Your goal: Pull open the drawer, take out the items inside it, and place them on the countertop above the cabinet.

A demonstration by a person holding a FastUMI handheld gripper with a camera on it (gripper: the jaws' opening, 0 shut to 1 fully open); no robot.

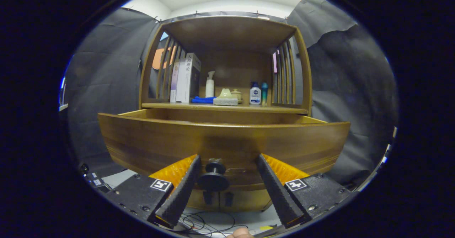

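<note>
The wooden cabinet [227, 35] rises at twelve o'clock from the fingers, its open shelf framed by slatted sides. Below that, the drawer [220, 142] stands pulled out toward the camera, its broad front panel spanning the space just ahead of the fingers; its inside is hidden behind the front panel. The countertop [284, 108] runs directly above the drawer. On it, from nine o'clock to three o'clock, stand upright books [186, 78], a white spray bottle [210, 84], a folded blue cloth [202, 100], a pale sponge block [225, 101] with a small lidded jar [236, 95] behind it, a white lotion bottle [255, 93] and a slim teal bottle [264, 92]. The gripper [229, 161] is spread wide, holding nothing. The drawer knob [214, 175] sits between its fingers, close to the left one; whether it touches that finger cannot be told.
</note>
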